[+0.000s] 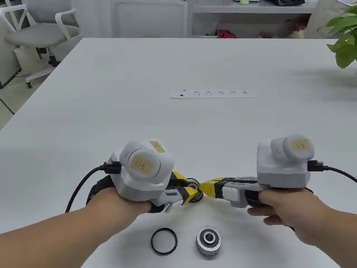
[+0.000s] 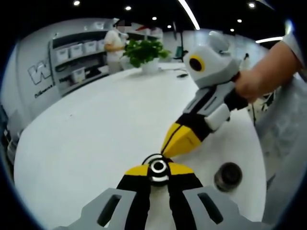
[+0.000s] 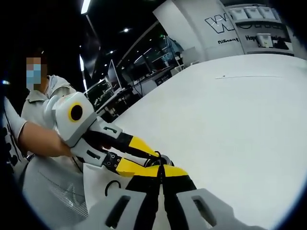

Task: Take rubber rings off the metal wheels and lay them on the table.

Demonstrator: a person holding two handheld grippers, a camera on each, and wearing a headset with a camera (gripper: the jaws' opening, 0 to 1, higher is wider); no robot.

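Left gripper (image 1: 189, 194): held in the person's left hand (image 1: 120, 209). Its yellow-tipped fingers (image 2: 136, 170) are closed onto the held wheel (image 2: 159, 167), one tip on either side.
Right gripper (image 3: 161, 168): held in the right hand (image 1: 290, 211). Its fingers (image 3: 180, 171) are pressed almost together, with only a thin slit between them. The tips meet the held wheel's rim at about 1 o'clock in the left gripper view. Whether they pinch rubber cannot be told.
Held wheel: raised just above the tabletop (image 1: 167, 67) between the two grippers. It has a bright hub with a dark band around it.
Loose ring (image 1: 164, 241): thin and black, lying flat on the tabletop at 7 o'clock from the held wheel in the head view.
Loose wheel (image 1: 208, 240): bare metal, lying flat just beside the loose ring at 5 o'clock from the held wheel.
Power strip (image 1: 213, 94): white, at 12 o'clock and well apart from the grippers.
Plant (image 1: 343, 39): at the tabletop's edge, at 2 o'clock.
Chair (image 1: 39, 28): white, off the tabletop at 10 o'clock.
Writing: a large white "W" on the wall (image 3: 216, 21), with smaller lines under it too blurred to read. The same "W" shows beside the shelves (image 2: 72, 62) in the left gripper view.
Stickers (image 1: 139, 163): one yellow sticker on each gripper body, with print too small to read.
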